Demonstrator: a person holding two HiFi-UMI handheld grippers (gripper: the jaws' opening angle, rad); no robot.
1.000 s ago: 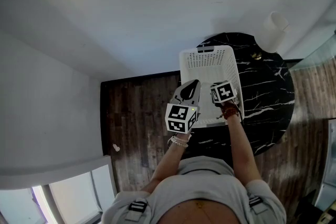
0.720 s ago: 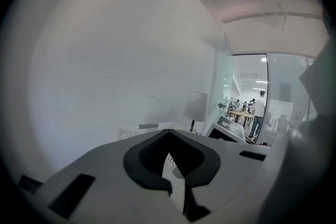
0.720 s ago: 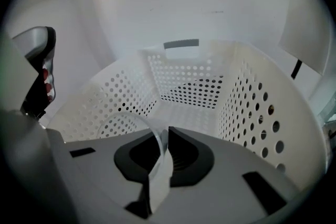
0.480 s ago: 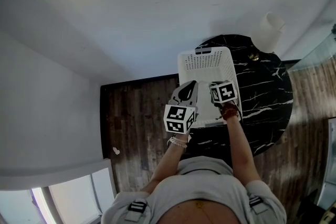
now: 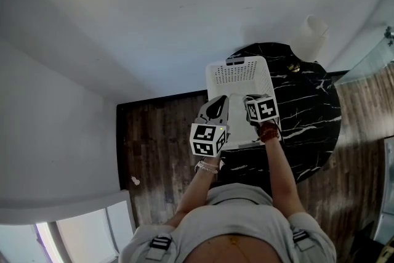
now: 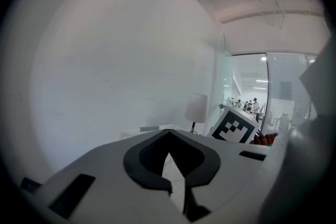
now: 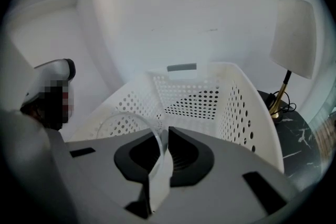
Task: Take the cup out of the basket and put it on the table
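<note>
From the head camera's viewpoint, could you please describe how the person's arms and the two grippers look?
Both the left gripper and right gripper have pale grey shells with dark, ribbed pads. Each carries a cube of black-and-white square markers. The person wears a light grey short-sleeved top, a pale beaded bracelet on the left wrist and a reddish bracelet on the right.

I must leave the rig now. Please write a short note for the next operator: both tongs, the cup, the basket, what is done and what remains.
The left tongs: shut, empty, held by the basket's left edge.
The right tongs: shut on the rim of the clear cup, over the inside of the white basket.
The basket stands on the black table.
Done: cup gripped. Whether it is clear of the basket's rim cannot be told.
Left: carry it past the basket wall, set it upright on bare table, open the right tongs.
</note>
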